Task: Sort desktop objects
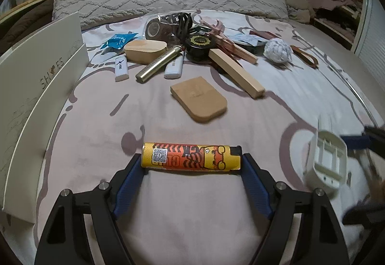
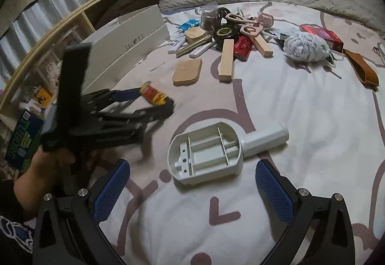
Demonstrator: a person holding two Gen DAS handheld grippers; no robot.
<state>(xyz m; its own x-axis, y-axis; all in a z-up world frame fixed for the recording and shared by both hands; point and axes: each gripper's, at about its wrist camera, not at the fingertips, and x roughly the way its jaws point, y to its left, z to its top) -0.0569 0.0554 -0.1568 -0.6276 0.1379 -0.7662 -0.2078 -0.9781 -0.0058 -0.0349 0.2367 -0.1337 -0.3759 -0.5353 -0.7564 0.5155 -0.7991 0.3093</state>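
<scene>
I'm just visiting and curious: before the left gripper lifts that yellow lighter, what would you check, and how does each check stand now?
1. Lighter between the left gripper's pads: ok.
2. Pads pressing both ends: cannot tell.
3. Lighter lying clear of other things: ok.
4. Right gripper open, holding nothing: ok.
5. White plastic part apart from the lighter: ok.
6. Shoe box beside the left gripper: ok.

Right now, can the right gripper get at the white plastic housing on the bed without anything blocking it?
Probably yes. The white plastic housing lies just ahead of the right gripper, whose jaws stand open and wider than its body. Only bare bedsheet lies between them; the left gripper works off to the side at the yellow lighter.
</scene>
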